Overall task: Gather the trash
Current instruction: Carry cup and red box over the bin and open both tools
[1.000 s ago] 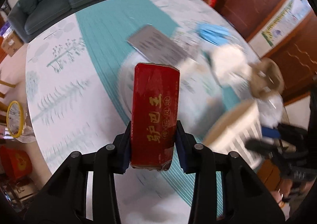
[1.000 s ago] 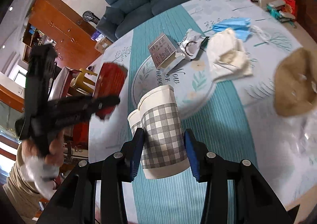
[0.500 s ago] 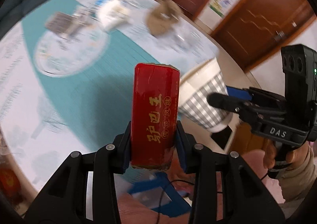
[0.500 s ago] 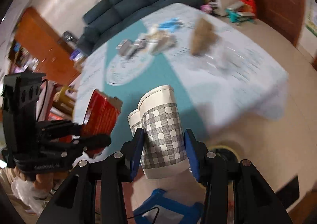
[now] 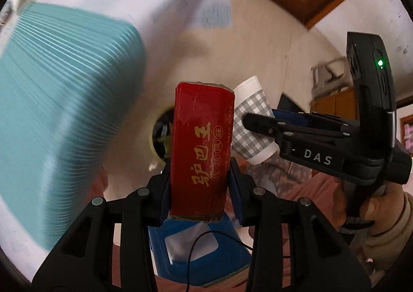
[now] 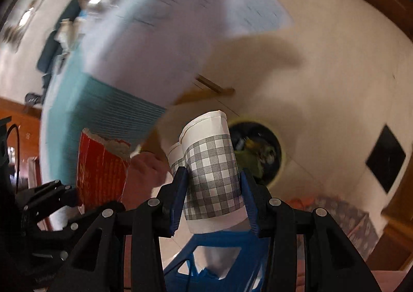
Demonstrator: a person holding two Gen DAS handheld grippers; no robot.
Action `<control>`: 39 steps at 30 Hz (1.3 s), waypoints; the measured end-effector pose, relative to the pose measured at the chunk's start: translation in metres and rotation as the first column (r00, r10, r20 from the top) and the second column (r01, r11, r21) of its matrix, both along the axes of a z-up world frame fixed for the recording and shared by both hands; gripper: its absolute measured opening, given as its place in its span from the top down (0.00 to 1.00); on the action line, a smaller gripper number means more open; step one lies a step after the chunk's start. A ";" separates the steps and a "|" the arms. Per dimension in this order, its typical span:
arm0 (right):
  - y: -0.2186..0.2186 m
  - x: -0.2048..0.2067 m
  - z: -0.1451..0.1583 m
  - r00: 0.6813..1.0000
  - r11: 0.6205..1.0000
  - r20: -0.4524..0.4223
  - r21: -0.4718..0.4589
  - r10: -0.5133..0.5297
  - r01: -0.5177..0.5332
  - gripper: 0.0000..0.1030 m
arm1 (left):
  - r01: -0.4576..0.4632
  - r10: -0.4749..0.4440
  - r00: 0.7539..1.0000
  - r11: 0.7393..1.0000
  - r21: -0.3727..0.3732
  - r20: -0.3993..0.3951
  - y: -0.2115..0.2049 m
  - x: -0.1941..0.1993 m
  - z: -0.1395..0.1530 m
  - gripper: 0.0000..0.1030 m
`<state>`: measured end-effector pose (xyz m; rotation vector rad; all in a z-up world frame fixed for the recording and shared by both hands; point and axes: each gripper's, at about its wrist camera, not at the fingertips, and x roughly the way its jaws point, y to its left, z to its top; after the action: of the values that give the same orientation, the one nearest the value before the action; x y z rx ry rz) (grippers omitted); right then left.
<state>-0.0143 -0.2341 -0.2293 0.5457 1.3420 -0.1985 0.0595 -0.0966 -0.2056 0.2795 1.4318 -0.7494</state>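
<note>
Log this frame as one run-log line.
stage: carrying trash to bin | left gripper: shut on red box | right gripper: shut on checked paper cups | trash bin: on floor, beyond cups

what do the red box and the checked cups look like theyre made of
Red box: likely thin cardboard with a glossy printed skin; its torn top edge shows pale fibre. Checked cups: probably matte paper, two nested, with a visible side seam and dented rim. Any lining can't be seen.
</note>
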 end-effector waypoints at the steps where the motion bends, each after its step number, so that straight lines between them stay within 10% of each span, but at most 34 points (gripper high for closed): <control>1: -0.004 -0.003 -0.009 1.000 1.000 -0.014 0.007 -0.016 0.016 0.60 | 0.002 -0.002 1.000 1.000 0.013 -0.006 -0.005 -0.001 -0.008 0.67; 22: -0.050 0.027 -0.141 0.965 0.988 -0.212 -0.030 -0.152 0.149 0.56 | -0.039 0.055 0.994 0.984 0.174 -0.093 -0.069 0.022 -0.151 0.64; 39: -0.059 0.023 -0.157 0.953 0.982 -0.238 -0.027 -0.188 0.187 0.55 | -0.047 0.070 0.994 0.970 0.237 -0.088 -0.066 0.046 -0.192 0.61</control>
<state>0.0087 -0.2935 -0.3859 0.6623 1.5239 -0.4340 0.1055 -0.1628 -0.3976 0.3862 1.6161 -0.5508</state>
